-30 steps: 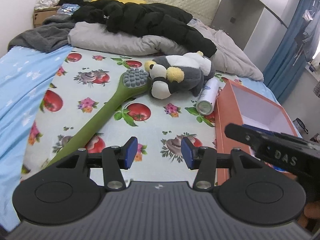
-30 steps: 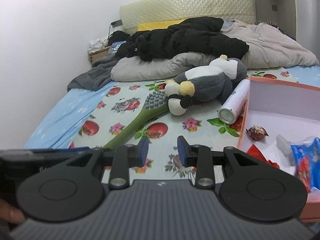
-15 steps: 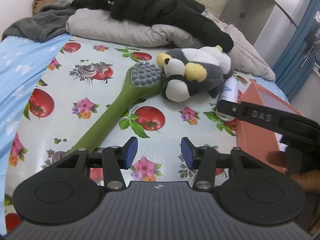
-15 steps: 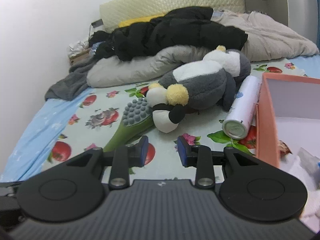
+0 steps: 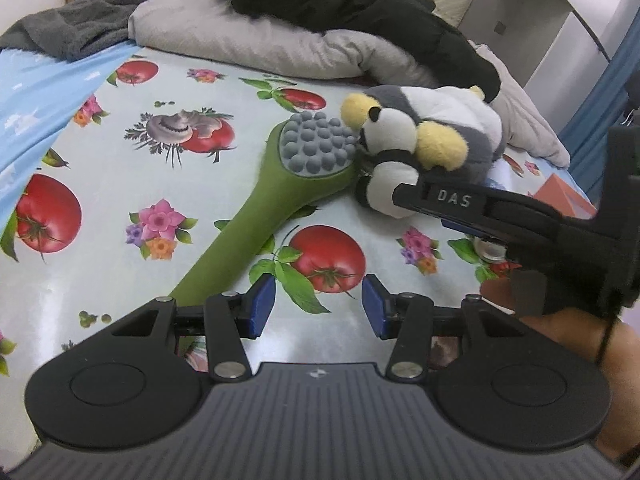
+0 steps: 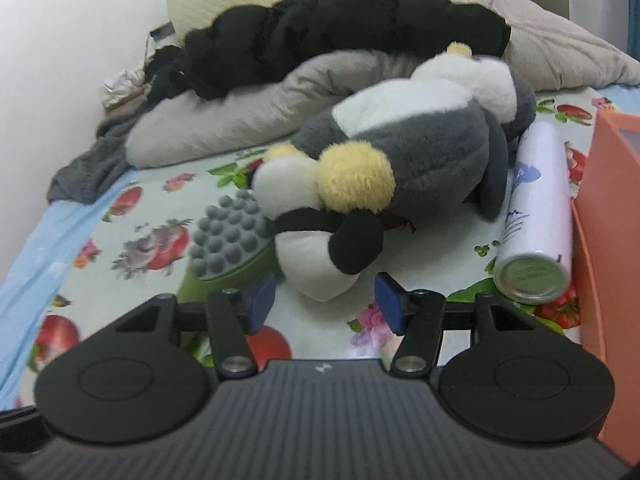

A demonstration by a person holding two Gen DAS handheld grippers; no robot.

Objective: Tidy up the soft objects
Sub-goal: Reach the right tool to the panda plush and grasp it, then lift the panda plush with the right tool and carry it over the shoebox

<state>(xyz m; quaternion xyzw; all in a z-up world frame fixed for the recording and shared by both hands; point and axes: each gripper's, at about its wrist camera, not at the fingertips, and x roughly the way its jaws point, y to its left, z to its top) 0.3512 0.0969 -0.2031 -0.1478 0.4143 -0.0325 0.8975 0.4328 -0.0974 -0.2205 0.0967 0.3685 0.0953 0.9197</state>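
Note:
A grey, white and yellow plush penguin point(image 5: 432, 144) lies on its side on the fruit-print sheet; in the right wrist view the plush penguin point(image 6: 400, 172) fills the middle. My right gripper point(image 6: 324, 300) is open, its blue pads on either side of the plush's white foot, just short of it. From the left wrist view the right gripper point(image 5: 404, 194) reaches in from the right up to the plush. My left gripper point(image 5: 318, 306) is open and empty above the sheet, nearer than the plush.
A green massage brush point(image 5: 280, 200) with grey nubs lies beside the plush, its head touching it. A white spray can point(image 6: 532, 216) lies between the plush and an orange box point(image 6: 608, 240). A grey duvet point(image 5: 256, 40) and a black jacket point(image 5: 352, 0) are piled behind.
Both grippers have moved forward toward the plush. The right gripper's jaws have opened wider and now bracket the plush's foot. The left gripper stays open.

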